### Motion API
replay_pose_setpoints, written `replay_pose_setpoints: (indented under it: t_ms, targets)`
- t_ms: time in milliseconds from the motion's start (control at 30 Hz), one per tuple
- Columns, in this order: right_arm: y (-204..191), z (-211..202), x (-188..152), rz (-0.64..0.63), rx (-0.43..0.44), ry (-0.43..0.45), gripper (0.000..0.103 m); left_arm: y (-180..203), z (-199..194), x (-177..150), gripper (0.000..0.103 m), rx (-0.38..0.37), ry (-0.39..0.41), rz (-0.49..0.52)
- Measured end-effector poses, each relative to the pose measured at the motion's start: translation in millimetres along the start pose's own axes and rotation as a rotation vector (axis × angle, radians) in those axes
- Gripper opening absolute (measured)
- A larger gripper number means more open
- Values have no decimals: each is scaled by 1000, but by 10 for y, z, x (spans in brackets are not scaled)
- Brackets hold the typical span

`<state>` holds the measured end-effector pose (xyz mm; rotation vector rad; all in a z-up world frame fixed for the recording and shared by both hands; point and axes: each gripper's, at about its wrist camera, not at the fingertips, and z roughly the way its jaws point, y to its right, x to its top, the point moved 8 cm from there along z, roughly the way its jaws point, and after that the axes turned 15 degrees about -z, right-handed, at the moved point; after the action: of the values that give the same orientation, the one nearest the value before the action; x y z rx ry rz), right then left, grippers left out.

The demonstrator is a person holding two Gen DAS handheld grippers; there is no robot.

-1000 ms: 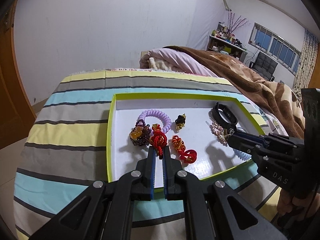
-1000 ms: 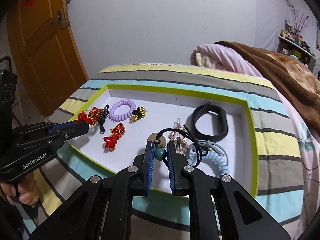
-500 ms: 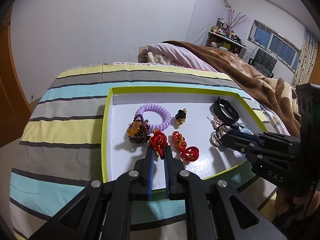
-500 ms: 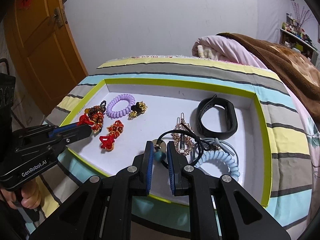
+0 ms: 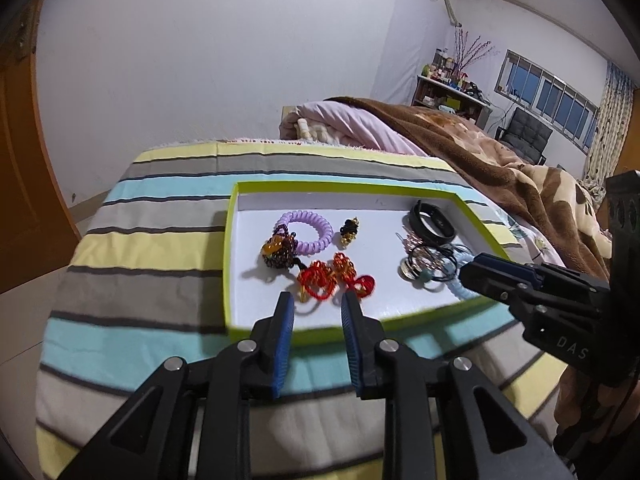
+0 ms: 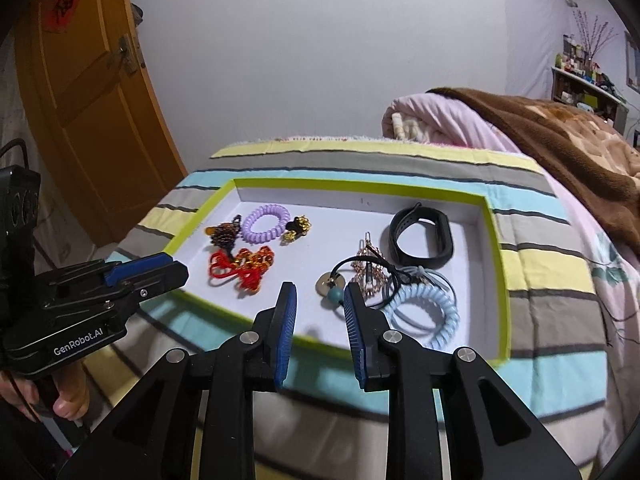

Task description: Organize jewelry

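Both tongs stood wide apart and held nothing. The left tongs hung over the near rim of the tray, which lay on the striped bed. Just ahead of their tips lay the red knot, with a second red-and-gold knot touching it on the right. Further ahead and slightly left sat the dark beaded charm, touching the purple coil tie; a small black-and-gold charm lay apart, ahead and to the right of the coil. The right tongs hung over the near rim of the same tray. Between their tips, a little ahead, lay a teal bead on a black cord, with a round metal disc touching it. A rose-gold clip lay just ahead and right, across the cord. The blue coil tie lay right of the right finger, overlapping thin grey bands. The black wristband stood on edge well ahead and right, near the far corner. Whether the cord and the blue coil were tangled could not be determined.
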<state>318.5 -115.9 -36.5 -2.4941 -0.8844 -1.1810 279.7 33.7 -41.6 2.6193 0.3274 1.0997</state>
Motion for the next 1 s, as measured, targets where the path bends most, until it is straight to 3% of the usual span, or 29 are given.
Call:
replay_pose_setpoints:
  t_ms: [533,1000]
  targets:
    - [-429,-1051,-379,-17,-68,81,25,162,-1020,-495,26,25,109,23]
    - [-666,-1526,-826,-3,-114,77,25,189,-1348,-998,26,41,110,15]
